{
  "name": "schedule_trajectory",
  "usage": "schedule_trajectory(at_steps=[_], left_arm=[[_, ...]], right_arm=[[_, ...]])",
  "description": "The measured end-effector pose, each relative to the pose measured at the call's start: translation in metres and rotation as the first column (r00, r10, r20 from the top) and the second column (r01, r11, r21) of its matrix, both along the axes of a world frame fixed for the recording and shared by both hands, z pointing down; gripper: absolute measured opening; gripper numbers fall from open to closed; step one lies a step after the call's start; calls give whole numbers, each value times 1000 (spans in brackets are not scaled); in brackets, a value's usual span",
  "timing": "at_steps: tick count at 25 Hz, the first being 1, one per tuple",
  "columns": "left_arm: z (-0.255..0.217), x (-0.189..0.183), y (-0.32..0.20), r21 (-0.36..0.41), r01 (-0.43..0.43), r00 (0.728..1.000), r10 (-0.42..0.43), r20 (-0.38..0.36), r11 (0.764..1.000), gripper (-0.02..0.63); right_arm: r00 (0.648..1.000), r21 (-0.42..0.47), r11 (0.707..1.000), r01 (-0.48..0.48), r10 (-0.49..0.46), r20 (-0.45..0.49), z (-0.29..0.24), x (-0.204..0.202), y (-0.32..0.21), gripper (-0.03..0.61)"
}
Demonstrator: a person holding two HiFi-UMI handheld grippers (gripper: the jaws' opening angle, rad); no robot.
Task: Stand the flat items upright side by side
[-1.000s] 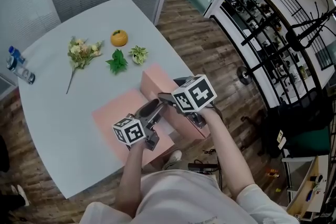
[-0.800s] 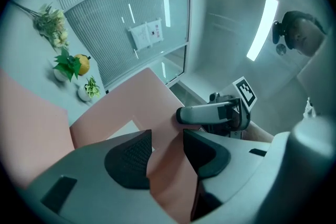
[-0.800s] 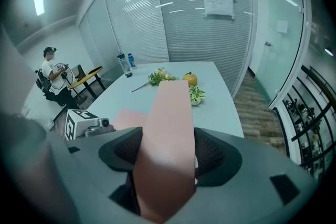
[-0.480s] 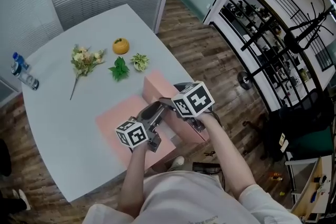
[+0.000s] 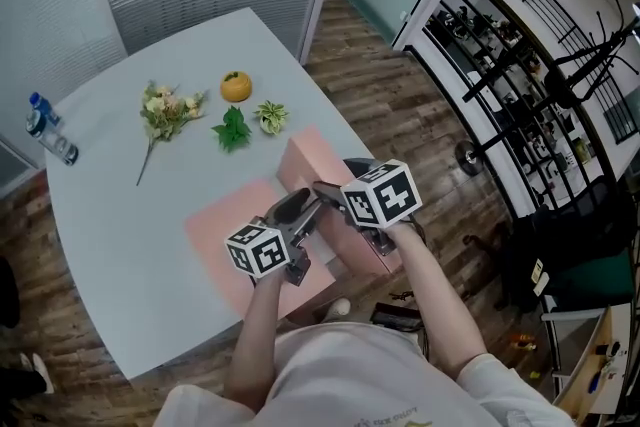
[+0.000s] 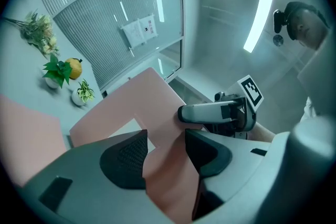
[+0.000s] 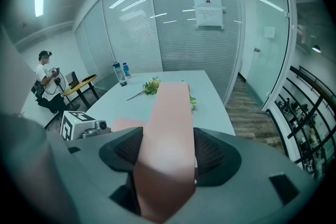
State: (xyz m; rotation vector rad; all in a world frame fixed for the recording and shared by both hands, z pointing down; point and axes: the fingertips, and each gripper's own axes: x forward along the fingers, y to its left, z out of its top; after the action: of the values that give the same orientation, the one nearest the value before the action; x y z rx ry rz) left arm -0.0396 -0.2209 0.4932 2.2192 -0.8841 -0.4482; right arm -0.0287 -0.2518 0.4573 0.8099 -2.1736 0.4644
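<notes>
Your left gripper (image 6: 165, 152) has just been opening its fingers (image 6: 126, 162), which touch the upright pink board (image 6: 152, 97) your right gripper (image 7: 167, 152) clamps, probably to regrip.

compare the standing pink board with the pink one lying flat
The standing board is up on edge; the flat board lies on the table. The standing board is clamped in the right gripper; the flat board lies loose. In the head view the standing board is right of the flat board. Both are plain pink.
</notes>
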Motion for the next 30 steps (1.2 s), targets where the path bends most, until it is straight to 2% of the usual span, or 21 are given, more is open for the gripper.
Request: schedule_trajectory(at_steps=[8, 20, 30], left_arm=[[-8, -3, -2, 3, -4, 997, 4, -83, 1000, 232], [-18, -5, -4, 21, -4, 993, 7, -121, 1000, 238], [-31, -14, -13, 31, 35, 984, -29, -175, 999, 241]], right_arm=[[998, 62, 998, 19, -22, 53, -16, -3, 2, 311], [996, 121, 993, -3, -8, 87, -32, -3, 2, 310], [985, 195, 980, -50, 17, 169, -52, -5, -3, 310]])
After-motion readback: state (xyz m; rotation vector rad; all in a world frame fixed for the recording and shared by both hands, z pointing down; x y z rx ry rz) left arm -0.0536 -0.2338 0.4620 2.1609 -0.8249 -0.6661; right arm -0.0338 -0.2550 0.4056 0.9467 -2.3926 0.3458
